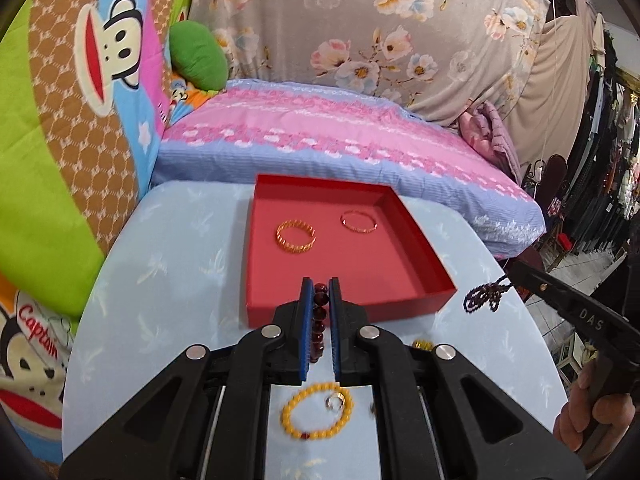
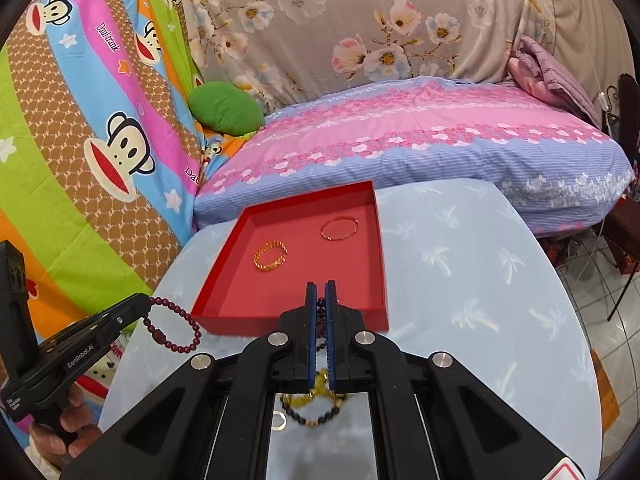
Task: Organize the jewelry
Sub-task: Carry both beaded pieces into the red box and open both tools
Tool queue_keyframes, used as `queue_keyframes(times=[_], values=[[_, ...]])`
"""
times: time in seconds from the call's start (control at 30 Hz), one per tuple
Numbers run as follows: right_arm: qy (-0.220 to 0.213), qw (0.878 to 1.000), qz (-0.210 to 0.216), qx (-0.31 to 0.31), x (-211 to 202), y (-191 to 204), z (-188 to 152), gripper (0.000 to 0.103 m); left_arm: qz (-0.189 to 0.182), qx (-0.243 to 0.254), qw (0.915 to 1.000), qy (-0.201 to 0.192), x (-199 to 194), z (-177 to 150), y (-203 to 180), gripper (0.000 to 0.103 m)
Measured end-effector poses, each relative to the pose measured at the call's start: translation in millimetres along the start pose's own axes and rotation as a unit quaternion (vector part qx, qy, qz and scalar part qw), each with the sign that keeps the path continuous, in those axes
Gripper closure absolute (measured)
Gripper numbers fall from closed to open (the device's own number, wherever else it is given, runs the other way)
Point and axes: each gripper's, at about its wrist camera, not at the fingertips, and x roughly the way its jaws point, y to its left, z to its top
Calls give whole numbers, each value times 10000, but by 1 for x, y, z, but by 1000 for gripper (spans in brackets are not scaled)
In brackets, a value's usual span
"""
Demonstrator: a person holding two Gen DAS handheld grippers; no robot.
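A red tray point(image 1: 416, 300) point(image 2: 380, 240) on the table holds a ridged gold bangle point(image 1: 295, 235) point(image 2: 271, 255) and a thin gold bangle point(image 1: 359, 221) point(image 2: 339, 228). My left gripper point(image 1: 320, 286) is shut on a dark red bead bracelet point(image 1: 320, 312) point(image 2: 172, 326), held above the table by the tray's near edge. My right gripper point(image 2: 320, 288) is shut on a dark purple bead bracelet point(image 2: 320, 312) point(image 1: 484, 298), also near the tray's front. A yellow bead bracelet point(image 1: 318, 412) and a silver ring point(image 1: 334, 401) lie on the table below the left gripper.
The round table has a pale blue cloth point(image 2: 460, 280). A small gold piece point(image 1: 422, 345) lies by the left gripper. A gold ring point(image 2: 278, 421) and a dark bead bracelet point(image 2: 316, 414) lie under the right gripper. A bed with a pink-blue cover point(image 1: 320, 128) stands behind.
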Motion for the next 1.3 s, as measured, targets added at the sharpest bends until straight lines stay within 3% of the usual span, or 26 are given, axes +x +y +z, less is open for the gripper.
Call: queue_keyframes(times=[0.3, 0.77, 0.8, 0.93, 0.97, 1.03, 1.3], values=[[242, 9996, 133, -33, 53, -1, 34, 99, -110, -10, 9997, 204, 56, 25, -3, 95], [1022, 9946, 97, 127, 131, -13, 30, 98, 182, -50, 9966, 800, 133, 16, 11, 95], [1003, 9948, 96, 125, 135, -12, 31, 96, 258, -67, 9963, 815, 136, 17, 13, 95], [749, 9971, 9, 147, 139, -7, 35, 55, 398, -118, 9964, 742, 140, 21, 19, 83], [646, 9978, 8, 173, 136, -6, 36, 52, 420, -122, 9965, 717, 139, 22, 19, 76], [577, 9982, 0, 154, 133, -6, 38, 51, 462, -113, 9968, 638, 136, 24, 21, 68], [545, 9985, -59, 24, 117, -4, 32, 51, 552, -67, 9968, 572, 125, 19, 20, 63]])
